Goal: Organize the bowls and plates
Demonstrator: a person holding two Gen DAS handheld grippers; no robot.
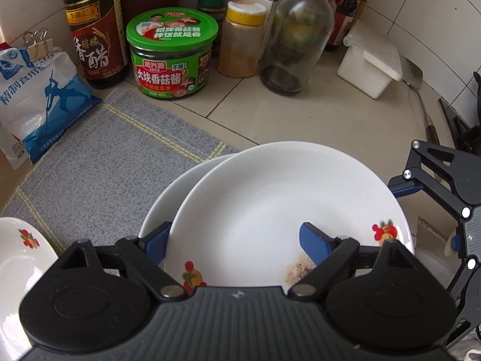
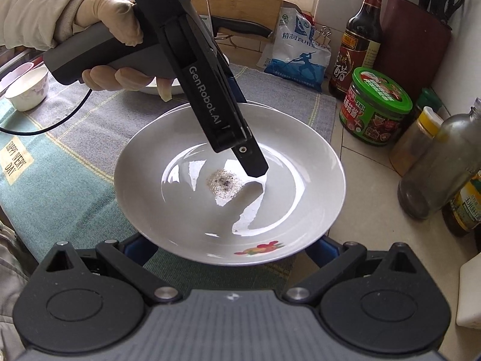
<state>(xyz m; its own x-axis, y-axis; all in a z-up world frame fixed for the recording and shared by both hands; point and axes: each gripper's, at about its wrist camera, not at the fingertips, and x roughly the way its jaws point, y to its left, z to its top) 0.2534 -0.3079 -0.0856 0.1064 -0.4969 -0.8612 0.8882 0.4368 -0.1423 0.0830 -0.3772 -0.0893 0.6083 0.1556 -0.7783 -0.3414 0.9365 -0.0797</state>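
A white plate [image 1: 279, 198] with fruit decals and a speckled smudge [image 2: 224, 182] lies on a second white plate [image 1: 168, 192] on the grey mat. My left gripper [image 1: 234, 240] is open and straddles the top plate's rim. One blue pad [image 1: 156, 240] is outside the rim and the other is over the inside. In the right wrist view that finger's tip [image 2: 255, 168] rests on the plate's inner surface. My right gripper [image 2: 230, 249] is open wide at the opposite rim, its blue pads [image 2: 141, 246] partly hidden under the edge.
A third decal plate [image 1: 18, 255] sits at the left and a small bowl [image 2: 28, 90] on the teal cloth. Along the tiled wall stand a vinegar bottle [image 1: 93, 30], green jar [image 1: 171, 54], spice jar [image 1: 240, 42], glass bottle [image 1: 294, 39], salt bag [image 1: 39, 96] and white box [image 1: 369, 63].
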